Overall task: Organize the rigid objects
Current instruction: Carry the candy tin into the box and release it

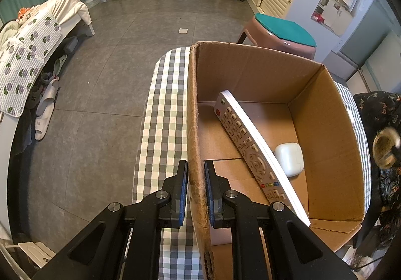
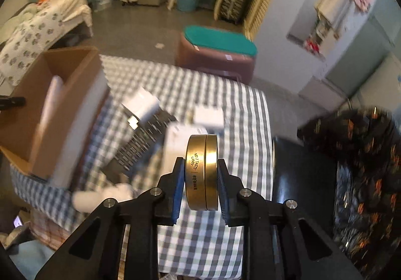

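Right gripper clamps a gold candy tin; left gripper pinches the cardboard box wall. Next, probably, carry it toward the blurred upper-left box.

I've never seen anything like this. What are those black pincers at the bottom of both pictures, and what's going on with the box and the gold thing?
No robot here: a person holds a two-finger gripper in each hand, and each gripper carries a wide-angle camera looking along its fingers. That is why black pincers fill the bottom of both pictures.

In the left hand's picture, the left gripper pinches one wall of a cardboard box on a checked tablecloth. Inside the box lie a white remote control and a small white case.

In the right hand's picture, the right gripper clamps a round gold candy tin on edge. Behind it, blurred, other pale and dark items lie on the cloth; I can't identify them. Probably the tin goes into the box next.
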A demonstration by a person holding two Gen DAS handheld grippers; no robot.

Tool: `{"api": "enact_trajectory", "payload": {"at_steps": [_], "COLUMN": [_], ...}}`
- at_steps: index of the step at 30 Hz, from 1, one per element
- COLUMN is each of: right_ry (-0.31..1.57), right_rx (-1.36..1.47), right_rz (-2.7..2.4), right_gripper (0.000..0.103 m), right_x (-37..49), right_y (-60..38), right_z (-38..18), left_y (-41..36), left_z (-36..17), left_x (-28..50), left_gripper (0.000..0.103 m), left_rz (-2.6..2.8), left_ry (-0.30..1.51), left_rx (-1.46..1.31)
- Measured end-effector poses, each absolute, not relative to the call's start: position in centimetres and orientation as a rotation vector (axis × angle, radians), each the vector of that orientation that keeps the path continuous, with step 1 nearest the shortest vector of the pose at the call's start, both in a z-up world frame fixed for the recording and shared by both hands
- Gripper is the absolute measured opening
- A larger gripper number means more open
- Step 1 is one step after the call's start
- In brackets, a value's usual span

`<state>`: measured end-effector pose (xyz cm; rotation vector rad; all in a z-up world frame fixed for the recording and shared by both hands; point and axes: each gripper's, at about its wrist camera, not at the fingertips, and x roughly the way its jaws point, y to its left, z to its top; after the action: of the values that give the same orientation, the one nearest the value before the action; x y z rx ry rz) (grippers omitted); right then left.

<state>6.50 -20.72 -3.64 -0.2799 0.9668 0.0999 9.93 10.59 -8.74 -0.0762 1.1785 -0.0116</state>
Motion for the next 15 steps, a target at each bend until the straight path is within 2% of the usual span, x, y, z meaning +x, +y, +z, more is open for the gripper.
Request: {"api": "enact_trajectory", "payload": {"at_steps": [9, 15], "right_ry": [0.785, 0.772], "right_rx": [-0.389, -0.439], "right_rz": [0.332, 0.46], "right_gripper": [0.024, 0.024], "right_x": [7.3, 8.7], "right_y": [-10.7, -4.2], "right_z": [2.2, 1.3], "left_y": [10.7, 10.6], "left_z": [-8.7, -8.7], "left_x": [10.0, 10.1], "left_gripper": [0.013, 0.013], "left_rz": [-0.014, -0.018], "left_ry": [1.179, 1.18], "left_rx": [-0.074, -0.078]}}
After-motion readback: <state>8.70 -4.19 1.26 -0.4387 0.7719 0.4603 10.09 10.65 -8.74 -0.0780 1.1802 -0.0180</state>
